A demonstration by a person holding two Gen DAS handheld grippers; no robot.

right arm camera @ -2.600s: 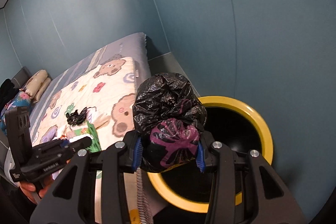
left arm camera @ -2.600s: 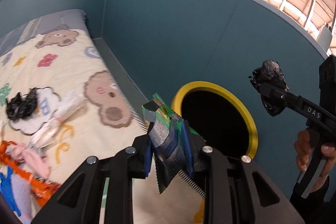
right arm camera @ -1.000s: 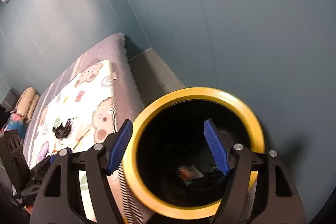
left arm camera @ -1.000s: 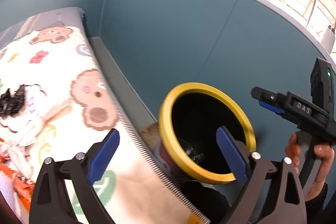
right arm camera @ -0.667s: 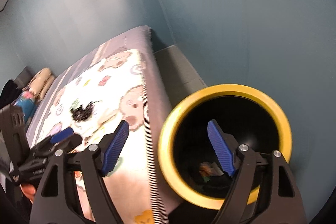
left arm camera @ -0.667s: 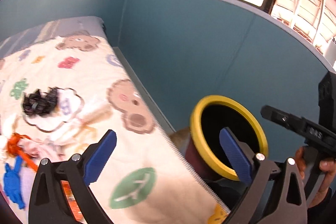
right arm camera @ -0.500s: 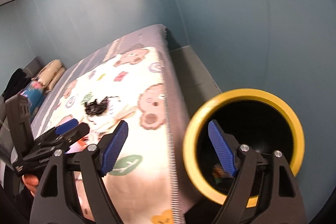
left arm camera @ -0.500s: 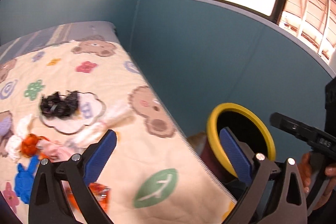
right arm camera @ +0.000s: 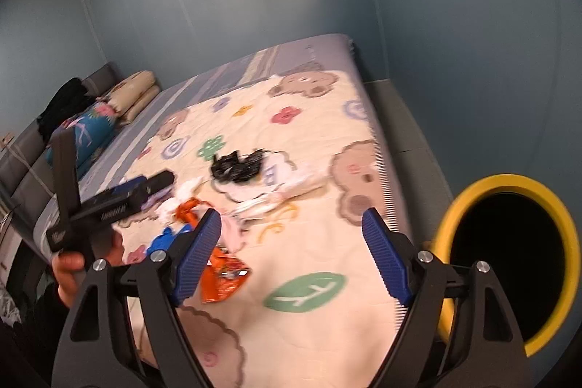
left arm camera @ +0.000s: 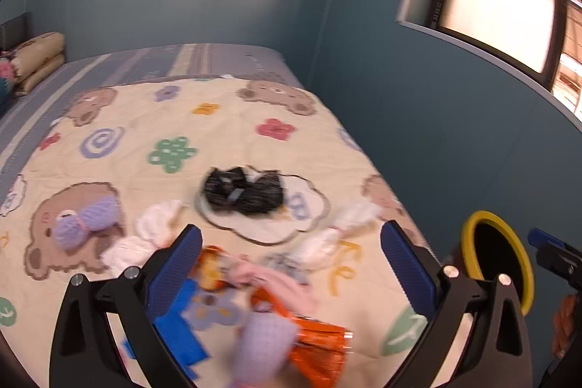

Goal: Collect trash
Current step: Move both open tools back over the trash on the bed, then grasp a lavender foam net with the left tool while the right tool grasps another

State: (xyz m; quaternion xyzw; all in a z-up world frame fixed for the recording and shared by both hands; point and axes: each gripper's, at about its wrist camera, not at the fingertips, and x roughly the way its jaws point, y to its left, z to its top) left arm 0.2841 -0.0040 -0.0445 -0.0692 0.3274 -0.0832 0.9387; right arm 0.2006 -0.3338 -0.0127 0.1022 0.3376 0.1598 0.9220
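Trash (left arm camera: 243, 190) ahead of our two empty, wide-open hand-held grippers (left arm camera: 291, 260) (right arm camera: 291, 253) mixes with toys (left arm camera: 85, 220); we risk grabbing one.

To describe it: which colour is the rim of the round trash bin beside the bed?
Yellow rim, black inside; clearest in the right wrist view.

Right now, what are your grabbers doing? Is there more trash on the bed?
Left gripper open, empty. Right gripper open, empty. Black crumpled bag and orange wrapper on the blanket. Yellow-rimmed bin beside the bed, nothing blocking.

Crumpled black bag (left arm camera: 243, 192), orange wrapper (left arm camera: 320, 348) on quilt; yellow-rimmed bin (right arm camera: 509, 259) beside bed.
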